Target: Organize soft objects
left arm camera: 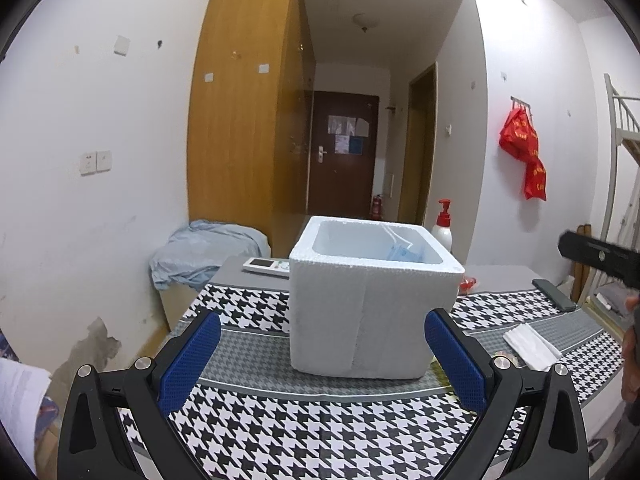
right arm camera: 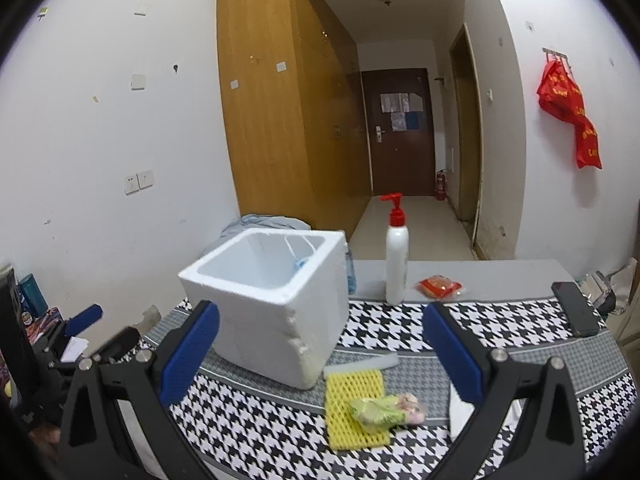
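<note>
A white foam box (left arm camera: 372, 300) stands open on the houndstooth cloth (left arm camera: 320, 432); a blue-and-white soft item (left arm camera: 402, 252) lies inside it. It also shows in the right wrist view (right arm camera: 272, 312). A yellow foam net (right arm camera: 354, 408) lies in front of the box with a green crumpled soft packet (right arm camera: 384, 408) on it. A white folded cloth (left arm camera: 530, 346) lies to the right. My left gripper (left arm camera: 322, 360) is open and empty, facing the box. My right gripper (right arm camera: 320, 352) is open and empty above the yellow net.
A white pump bottle with a red top (right arm camera: 396, 260) stands behind the box. A red snack packet (right arm camera: 440, 286) and a dark phone (right arm camera: 574, 312) lie at the far right. A remote (left arm camera: 266, 266) lies left of the box. A wooden wardrobe (right arm camera: 280, 100) stands behind.
</note>
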### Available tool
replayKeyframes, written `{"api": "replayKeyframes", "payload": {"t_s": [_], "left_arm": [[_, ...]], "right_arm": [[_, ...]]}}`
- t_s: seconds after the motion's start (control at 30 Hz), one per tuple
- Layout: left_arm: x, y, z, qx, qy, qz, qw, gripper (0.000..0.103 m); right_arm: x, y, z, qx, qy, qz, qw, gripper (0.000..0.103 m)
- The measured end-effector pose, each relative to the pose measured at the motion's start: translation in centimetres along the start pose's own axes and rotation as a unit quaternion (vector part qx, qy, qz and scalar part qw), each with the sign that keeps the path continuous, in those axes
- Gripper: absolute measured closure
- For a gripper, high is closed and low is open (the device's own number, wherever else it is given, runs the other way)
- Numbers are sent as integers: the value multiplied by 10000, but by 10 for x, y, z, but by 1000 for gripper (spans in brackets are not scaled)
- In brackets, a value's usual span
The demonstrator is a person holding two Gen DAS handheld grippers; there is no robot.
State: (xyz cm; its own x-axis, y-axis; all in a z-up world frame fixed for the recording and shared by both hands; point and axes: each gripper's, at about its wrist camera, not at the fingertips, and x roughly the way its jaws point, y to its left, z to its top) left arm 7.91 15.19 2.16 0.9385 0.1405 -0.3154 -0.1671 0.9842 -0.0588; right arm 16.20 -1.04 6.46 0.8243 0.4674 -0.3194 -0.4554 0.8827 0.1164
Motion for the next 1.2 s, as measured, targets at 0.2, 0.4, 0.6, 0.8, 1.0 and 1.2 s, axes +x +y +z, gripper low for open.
{"api": "replayKeyframes", "payload": {"t_s": [0.2, 0.4, 0.6, 0.8, 1.0, 1.2], "left_arm": [[-4, 4, -13, -352, -162, 14, 9993, 1], [-4, 2, -27, -616, -311, 166, 9975, 1], [5, -9, -36, -535, -192, 316, 9979, 1], [8, -20, -42, -428, -155, 359, 9983, 1], [16, -32, -39, -303, -145, 374, 9987, 1], [32, -52, -37, -96, 2, 289, 9995, 1]], "right_arm": [[-8, -9, -26, -208, -102, -113, 9997, 0], [-12, -19, -45, -218, -136, 3, 9997, 0], [-12, -31, -53, -308, -148, -103, 9994, 0], [-3, -40, -60, -406, -75, -132, 9991, 0], [4, -54, -66, -293, 24, 26, 9996, 0], [11, -75, -71, -217, 135, -214, 9994, 0]]}}
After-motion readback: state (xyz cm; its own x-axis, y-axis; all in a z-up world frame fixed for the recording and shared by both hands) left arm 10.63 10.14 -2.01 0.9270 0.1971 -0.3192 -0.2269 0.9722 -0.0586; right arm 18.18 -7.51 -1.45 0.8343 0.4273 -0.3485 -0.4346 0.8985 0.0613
